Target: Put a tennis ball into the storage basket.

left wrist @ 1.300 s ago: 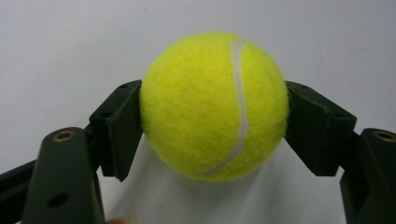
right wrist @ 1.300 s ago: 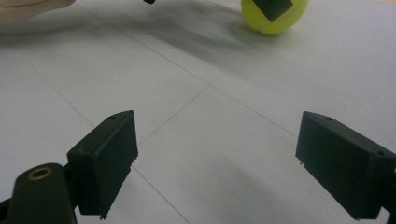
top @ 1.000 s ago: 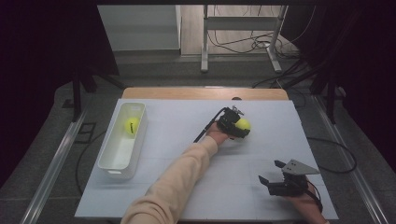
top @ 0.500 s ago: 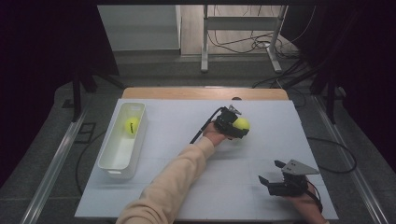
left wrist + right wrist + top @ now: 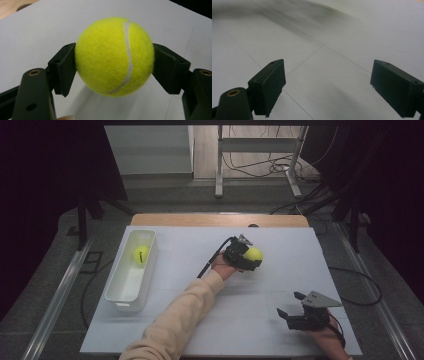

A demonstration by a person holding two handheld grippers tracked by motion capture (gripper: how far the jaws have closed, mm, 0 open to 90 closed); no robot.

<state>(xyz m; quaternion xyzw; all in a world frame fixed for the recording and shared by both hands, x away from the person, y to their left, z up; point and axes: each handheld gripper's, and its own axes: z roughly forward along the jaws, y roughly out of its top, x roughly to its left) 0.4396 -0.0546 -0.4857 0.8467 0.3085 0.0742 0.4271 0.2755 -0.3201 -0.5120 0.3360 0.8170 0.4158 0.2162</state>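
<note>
My left gripper (image 5: 248,256) is shut on a yellow tennis ball (image 5: 253,254) a little above the middle of the white table (image 5: 270,320). In the left gripper view the ball (image 5: 114,56) sits squeezed between both black pads, its shadow on the table below. A second tennis ball (image 5: 141,253) lies in the far end of a white bin (image 5: 120,292) at the table's left. Near the front right corner my right gripper (image 5: 290,305) rests low over the table, its jaws wide open. In the right gripper view the right gripper (image 5: 327,87) has nothing between its jaws.
The table's far edge shows a strip of bare wood (image 5: 215,219). Beyond it stand a metal frame (image 5: 257,165) and loose cables (image 5: 260,167) on the floor. Metal rails (image 5: 55,295) run along both sides of the table.
My left gripper has carried the ball slightly left and up off the table. The right gripper has stayed put.
</note>
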